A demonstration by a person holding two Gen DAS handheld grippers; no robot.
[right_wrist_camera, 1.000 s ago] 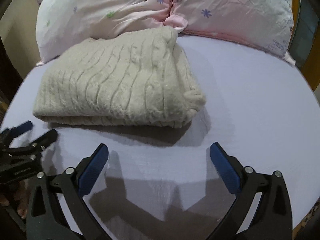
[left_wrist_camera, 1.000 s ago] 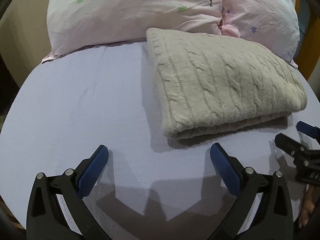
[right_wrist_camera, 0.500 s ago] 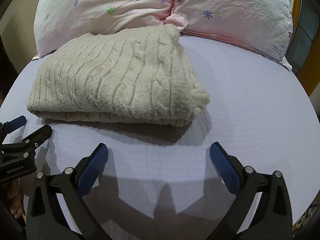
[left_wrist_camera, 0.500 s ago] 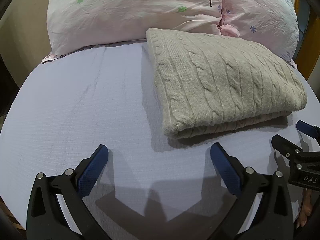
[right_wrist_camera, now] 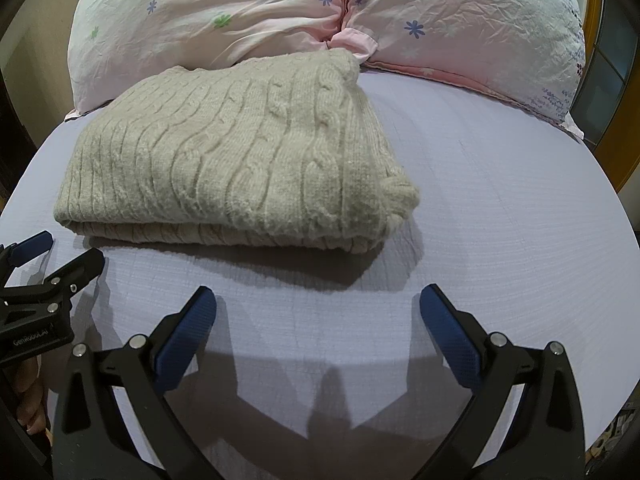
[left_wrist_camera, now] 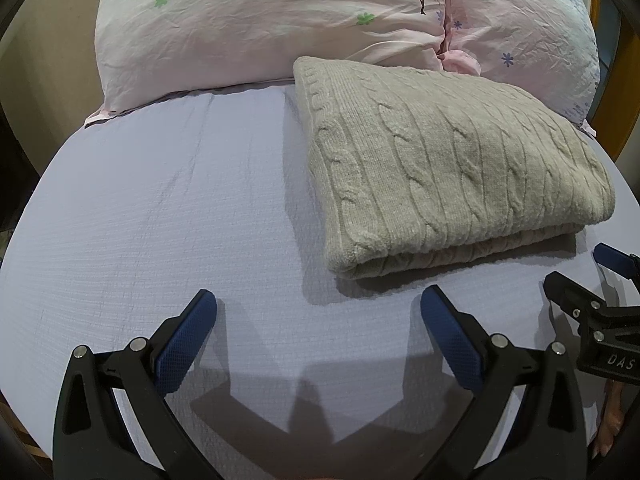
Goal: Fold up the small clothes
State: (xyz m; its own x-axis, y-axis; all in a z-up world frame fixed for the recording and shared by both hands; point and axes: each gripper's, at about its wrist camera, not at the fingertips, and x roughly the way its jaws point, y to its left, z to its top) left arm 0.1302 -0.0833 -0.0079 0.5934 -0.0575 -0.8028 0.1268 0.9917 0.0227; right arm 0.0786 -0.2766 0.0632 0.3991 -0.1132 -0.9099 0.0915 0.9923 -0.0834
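Smooth lavender bedsheet [left_wrist_camera: 152,216] underneath, and both tools hover low over it: left gripper [left_wrist_camera: 318,320] spread wide, empty; right gripper [right_wrist_camera: 318,320] likewise gaping, holding nothing. Just beyond lies the folded beige cable-knit sweater [right_wrist_camera: 228,160], flat on the sheet, its far edge against two pink floral pillows [right_wrist_camera: 248,4].

A folded beige sweater [right_wrist_camera: 236,160] lies on the lilac sheet [right_wrist_camera: 500,248], its far corner touching two pink floral pillows [right_wrist_camera: 320,12]. The right gripper [right_wrist_camera: 318,312] hovers spread wide and empty just before the sweater; the left gripper [right_wrist_camera: 60,254] shows at the left edge
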